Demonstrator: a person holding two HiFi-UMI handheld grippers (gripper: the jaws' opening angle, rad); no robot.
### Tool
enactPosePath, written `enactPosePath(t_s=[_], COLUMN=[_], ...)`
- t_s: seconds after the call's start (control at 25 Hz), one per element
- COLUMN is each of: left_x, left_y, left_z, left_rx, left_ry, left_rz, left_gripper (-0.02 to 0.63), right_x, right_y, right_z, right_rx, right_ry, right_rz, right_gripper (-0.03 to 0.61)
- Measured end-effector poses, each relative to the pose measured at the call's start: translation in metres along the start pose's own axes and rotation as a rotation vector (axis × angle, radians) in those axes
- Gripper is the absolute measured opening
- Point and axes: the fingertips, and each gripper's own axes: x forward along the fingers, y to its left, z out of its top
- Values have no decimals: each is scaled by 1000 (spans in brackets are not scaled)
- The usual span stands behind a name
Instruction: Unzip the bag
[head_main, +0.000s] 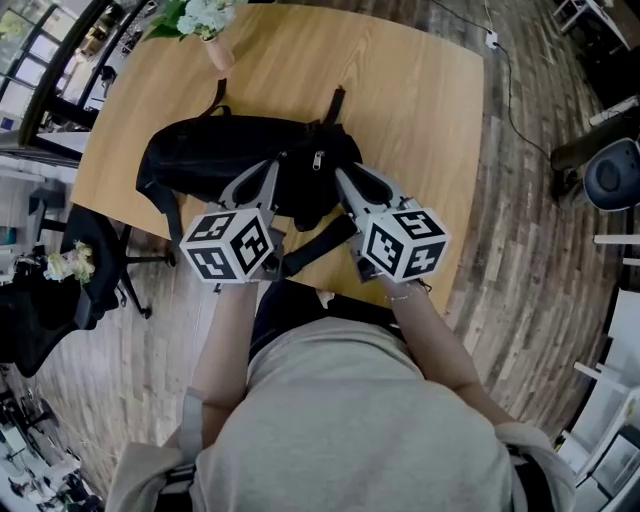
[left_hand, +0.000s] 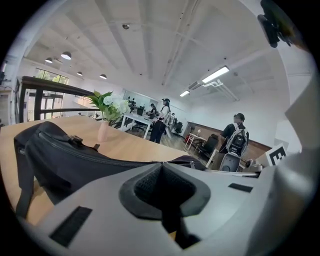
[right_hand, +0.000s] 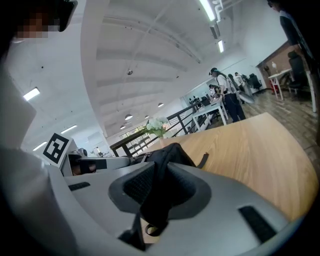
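A black bag (head_main: 240, 160) lies on its side on the wooden table (head_main: 430, 100), near the person's edge, with its straps trailing off both ends and a zipper pull (head_main: 317, 159) showing on top. The right gripper (right_hand: 157, 175) is closed on a fold of the bag's black fabric, which bunches up between its pads, a small ring hanging below. The left gripper (left_hand: 162, 172) reaches the bag's near side just beside it, jaws brought together; whether they pinch any fabric cannot be told. A pink vase of flowers (head_main: 208, 30) stands at the table's far edge
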Motion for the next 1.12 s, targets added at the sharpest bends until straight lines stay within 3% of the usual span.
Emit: enactPosePath(t_s=[0.6, 1.12], left_x=[-16, -42], left_y=[32, 87], left_z=[11, 28], left_rx=[72, 30], left_ry=[66, 43], left_rz=[-175, -183], left_gripper=[21, 20], right_x=[-2, -8], right_y=[-4, -6], right_z=[-1, 9], right_rx=[51, 43], right_ry=[-125, -168], right_rz=[-245, -402], right_gripper=[80, 78])
